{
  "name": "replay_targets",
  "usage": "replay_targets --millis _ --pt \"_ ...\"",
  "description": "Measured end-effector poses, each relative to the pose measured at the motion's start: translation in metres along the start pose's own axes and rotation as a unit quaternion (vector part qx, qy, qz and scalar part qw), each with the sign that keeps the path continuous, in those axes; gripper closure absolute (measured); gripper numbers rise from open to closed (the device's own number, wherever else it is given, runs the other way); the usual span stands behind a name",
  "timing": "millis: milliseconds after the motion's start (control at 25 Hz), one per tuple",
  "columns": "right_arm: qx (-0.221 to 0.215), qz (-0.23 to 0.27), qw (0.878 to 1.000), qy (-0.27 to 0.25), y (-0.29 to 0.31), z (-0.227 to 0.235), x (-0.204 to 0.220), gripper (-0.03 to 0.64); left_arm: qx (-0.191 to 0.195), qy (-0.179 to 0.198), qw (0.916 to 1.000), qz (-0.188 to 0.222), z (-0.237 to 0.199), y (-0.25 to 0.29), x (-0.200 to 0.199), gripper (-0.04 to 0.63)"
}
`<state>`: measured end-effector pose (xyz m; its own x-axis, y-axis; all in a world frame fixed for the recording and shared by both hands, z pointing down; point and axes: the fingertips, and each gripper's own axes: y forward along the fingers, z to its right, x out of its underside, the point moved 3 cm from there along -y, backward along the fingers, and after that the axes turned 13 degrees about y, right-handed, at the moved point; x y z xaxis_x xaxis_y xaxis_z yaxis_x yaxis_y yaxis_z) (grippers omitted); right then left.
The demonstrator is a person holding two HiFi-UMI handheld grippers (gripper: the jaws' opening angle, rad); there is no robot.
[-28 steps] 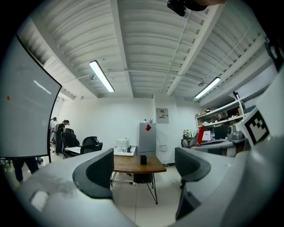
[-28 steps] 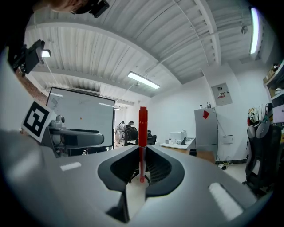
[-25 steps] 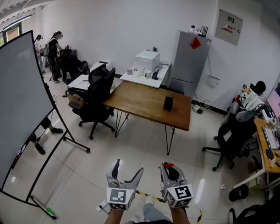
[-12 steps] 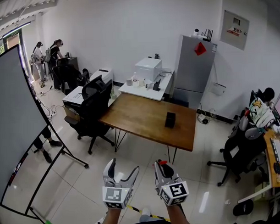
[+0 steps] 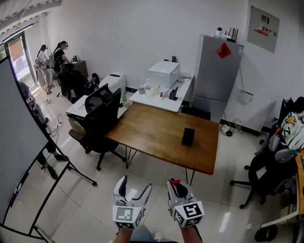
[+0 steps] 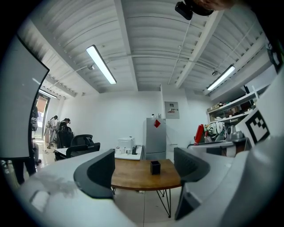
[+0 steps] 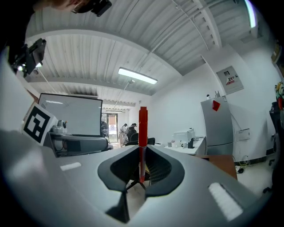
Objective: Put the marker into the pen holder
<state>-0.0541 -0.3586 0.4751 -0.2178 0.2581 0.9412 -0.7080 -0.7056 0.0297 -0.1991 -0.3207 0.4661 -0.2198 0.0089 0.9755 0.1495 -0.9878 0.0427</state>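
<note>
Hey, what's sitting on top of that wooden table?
Only a black pen holder stands on the wooden table, near its right end. What is inside the holder cannot be seen from here, and the black office chair covers the table's left corner.

Head view: whiteboard (image 5: 13,148) cut by left edge, marker (image 5: 175,182) hidden but for its red tip.
</note>
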Motion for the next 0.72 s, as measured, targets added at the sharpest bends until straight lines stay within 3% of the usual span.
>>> replay_targets --millis 200,480,720 --pt "0.008 0.002 1.000 0.004 0.026 0.018 -0.006 0.569 0.007 -0.007 0.9999 0.001 -0.009 0.037 -0.002 0.173" --pt "0.068 0.012 0.998 0.002 0.067 0.084 -0.026 0.569 0.067 0.002 0.9977 0.005 -0.011 0.134 0.000 0.173" --pt "0.111 0.036 0.993 -0.010 0.121 0.133 -0.069 0.568 0.097 -0.006 0.9940 0.050 -0.034 0.225 -0.027 0.173"
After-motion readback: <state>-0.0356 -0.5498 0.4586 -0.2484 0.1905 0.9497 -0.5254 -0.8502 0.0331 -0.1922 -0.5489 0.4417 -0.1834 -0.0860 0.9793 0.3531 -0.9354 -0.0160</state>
